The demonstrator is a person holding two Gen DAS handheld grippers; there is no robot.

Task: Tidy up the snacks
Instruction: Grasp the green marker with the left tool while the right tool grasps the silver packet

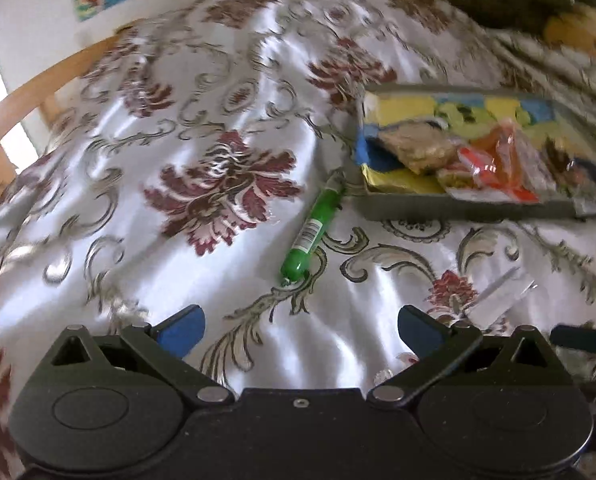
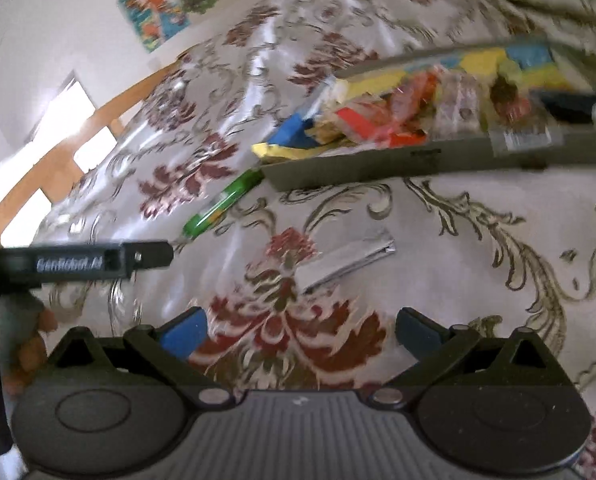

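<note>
Both grippers are hovering over the cloth-covered bench with fingers spread wide and nothing between them. The left gripper (image 1: 301, 330) is facing the green stick snack (image 1: 312, 226), lying loose with its far end close to the tray (image 1: 458, 206). The right gripper (image 2: 301, 330) is facing the silver wrapped snack (image 2: 348, 266), apart from the tray. Collecting appears half done: each loose snack needs straddling, pinching, then carrying into the tray.
</note>
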